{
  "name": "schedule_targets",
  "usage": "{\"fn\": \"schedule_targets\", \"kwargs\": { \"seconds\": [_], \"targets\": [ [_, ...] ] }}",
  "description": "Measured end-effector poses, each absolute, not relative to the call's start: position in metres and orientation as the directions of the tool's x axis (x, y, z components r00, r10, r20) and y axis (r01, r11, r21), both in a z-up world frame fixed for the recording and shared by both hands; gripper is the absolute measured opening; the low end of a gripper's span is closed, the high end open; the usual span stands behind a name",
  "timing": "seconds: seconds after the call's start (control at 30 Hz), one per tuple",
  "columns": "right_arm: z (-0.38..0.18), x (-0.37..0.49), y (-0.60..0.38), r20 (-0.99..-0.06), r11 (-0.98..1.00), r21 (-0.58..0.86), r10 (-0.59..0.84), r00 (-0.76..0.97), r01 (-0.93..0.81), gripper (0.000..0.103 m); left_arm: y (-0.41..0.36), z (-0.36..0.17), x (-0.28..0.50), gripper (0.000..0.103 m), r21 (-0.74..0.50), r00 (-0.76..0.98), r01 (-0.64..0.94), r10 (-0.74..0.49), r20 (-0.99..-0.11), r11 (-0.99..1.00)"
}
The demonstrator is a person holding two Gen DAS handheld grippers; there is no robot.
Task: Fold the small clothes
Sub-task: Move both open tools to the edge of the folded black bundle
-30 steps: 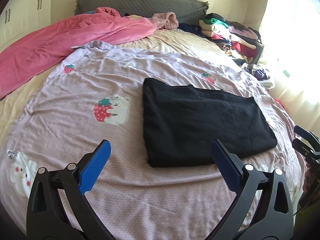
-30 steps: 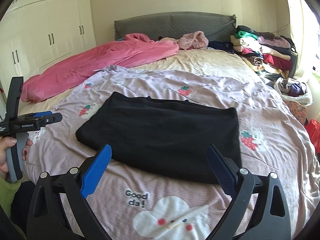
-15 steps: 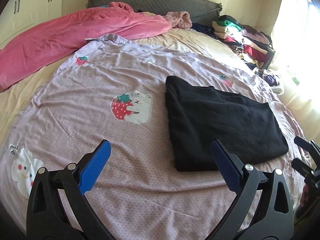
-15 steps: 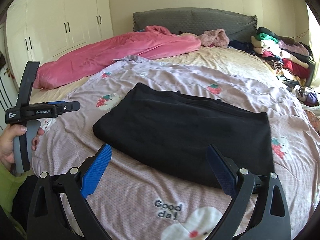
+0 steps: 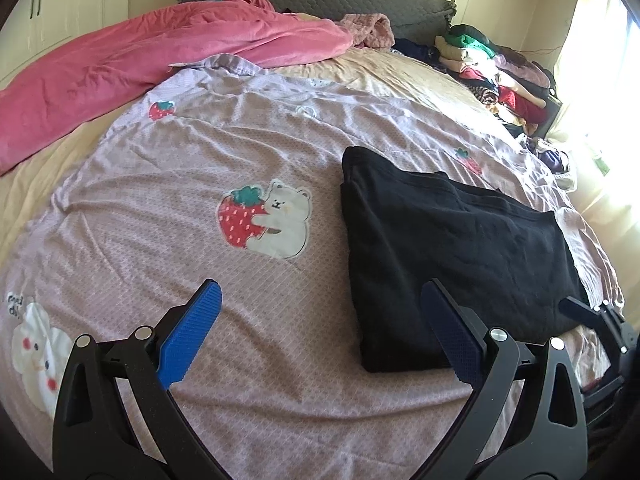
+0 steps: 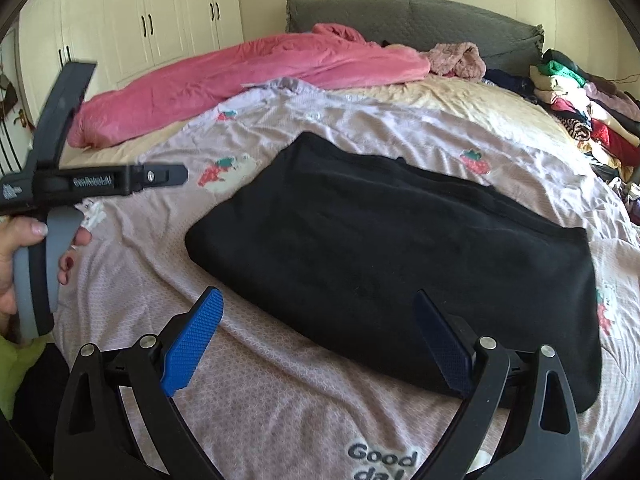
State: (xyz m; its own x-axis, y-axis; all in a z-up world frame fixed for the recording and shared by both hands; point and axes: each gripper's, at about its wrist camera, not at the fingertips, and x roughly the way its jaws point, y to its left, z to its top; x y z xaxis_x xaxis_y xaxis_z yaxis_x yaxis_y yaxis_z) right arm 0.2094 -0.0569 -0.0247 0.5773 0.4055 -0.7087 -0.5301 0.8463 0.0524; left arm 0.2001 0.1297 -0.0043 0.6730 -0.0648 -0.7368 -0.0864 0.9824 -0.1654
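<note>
As fingers point(image 6: 192, 334) gape, left hand point(image 6: 16, 264) grips handle

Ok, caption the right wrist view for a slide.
Open right gripper poised over folded black garment on lilac bedspread.

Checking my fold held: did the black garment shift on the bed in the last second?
No. The black garment keeps its edge just right of the strawberry bear print; only the view changed.

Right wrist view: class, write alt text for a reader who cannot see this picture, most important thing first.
A folded black garment lies flat on a lilac bedspread printed with strawberries, just beyond the open right gripper. At the left edge a hand holds the left gripper; a pink blanket lies behind.
</note>
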Motion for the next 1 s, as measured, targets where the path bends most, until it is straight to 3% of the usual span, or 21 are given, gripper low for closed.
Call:
{"fn": "schedule_targets", "kwargs": {
  "seconds": [1.0],
  "targets": [
    [-0.081, 0.220, 0.036, -0.732, 0.711, -0.266, 0.291, 0.616, -0.651, 0.095, 0.107, -0.014, 0.308, 0.094, -0.127, 0.608, -0.017, -0.091, -0.789, 0.992]
  ]
}}
